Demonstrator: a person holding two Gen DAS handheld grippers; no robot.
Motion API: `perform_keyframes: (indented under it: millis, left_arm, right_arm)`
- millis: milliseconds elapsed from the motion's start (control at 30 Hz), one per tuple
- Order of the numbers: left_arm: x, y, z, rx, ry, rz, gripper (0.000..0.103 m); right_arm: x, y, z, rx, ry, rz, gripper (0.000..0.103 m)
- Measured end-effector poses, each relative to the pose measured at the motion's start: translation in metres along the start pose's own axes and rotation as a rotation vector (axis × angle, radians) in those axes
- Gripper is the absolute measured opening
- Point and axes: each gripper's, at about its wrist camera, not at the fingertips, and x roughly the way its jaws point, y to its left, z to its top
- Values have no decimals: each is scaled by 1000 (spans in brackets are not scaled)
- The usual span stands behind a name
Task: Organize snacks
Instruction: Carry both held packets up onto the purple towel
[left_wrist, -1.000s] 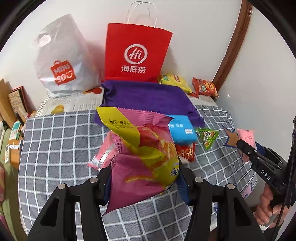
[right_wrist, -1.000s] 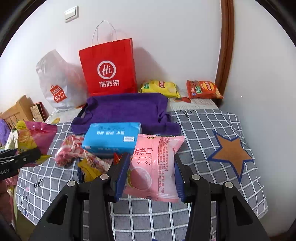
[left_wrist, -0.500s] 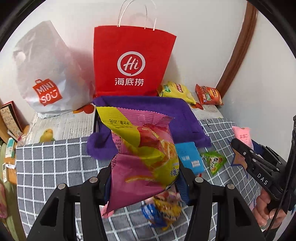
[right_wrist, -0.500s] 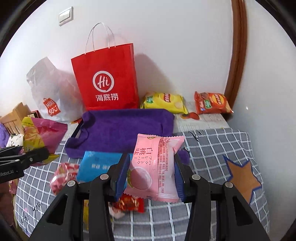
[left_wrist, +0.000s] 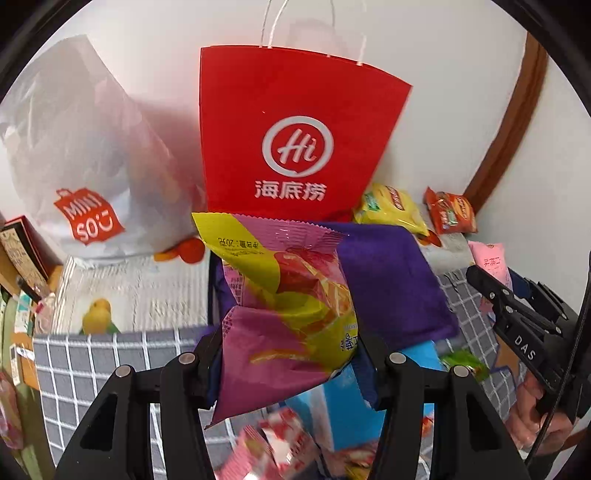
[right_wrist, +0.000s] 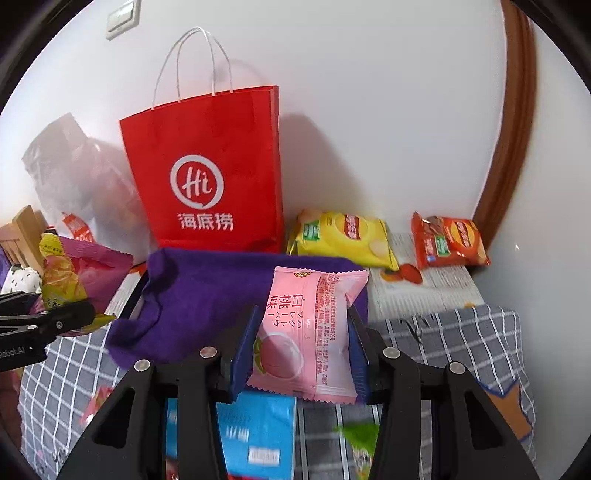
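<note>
My left gripper (left_wrist: 291, 354) is shut on a magenta and yellow snack bag (left_wrist: 284, 295), held up over the purple cloth (left_wrist: 388, 280). My right gripper (right_wrist: 301, 350) is shut on a pink peach-flavour packet (right_wrist: 310, 325), also raised over the purple cloth (right_wrist: 207, 295). In the right wrist view the left gripper (right_wrist: 44, 325) shows at the left edge with its bag (right_wrist: 74, 273). The right gripper's tip and pink packet (left_wrist: 489, 258) appear at the right of the left wrist view. A yellow chip bag (right_wrist: 343, 236) and a red chip bag (right_wrist: 448, 242) lie by the wall.
A red paper bag (left_wrist: 295, 136) stands against the wall behind the cloth, a white plastic bag (left_wrist: 81, 158) to its left. A blue pack (right_wrist: 258, 432), a green packet (left_wrist: 463, 362) and small candies (left_wrist: 280, 443) lie on the checked tablecloth (right_wrist: 454, 332). Boxes (left_wrist: 22, 254) sit far left.
Both grippers have moved forward toward the red bag and wall, each keeping its packet. The blue pack and loose candies have slid down toward the bottom of both views.
</note>
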Motion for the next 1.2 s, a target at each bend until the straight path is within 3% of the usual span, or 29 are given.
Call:
perform_keyframes:
  millis: [433,733,1033,1200]
  left_arm:
    - [73,18,39,-13,30,2,54]
    - [128,27,35,-7,107,3,54]
    - [150,24,29,-17,164,14,54]
    - [159,21,29,-12,186,4,54]
  right_arm:
    - [77,-17,36,21,17,-37,45]
    - [124,-25,23,7,112,-48,45]
    - [156,-19,8,-26,236,0,45]
    - [164,-15,2,-53,264,-24,45]
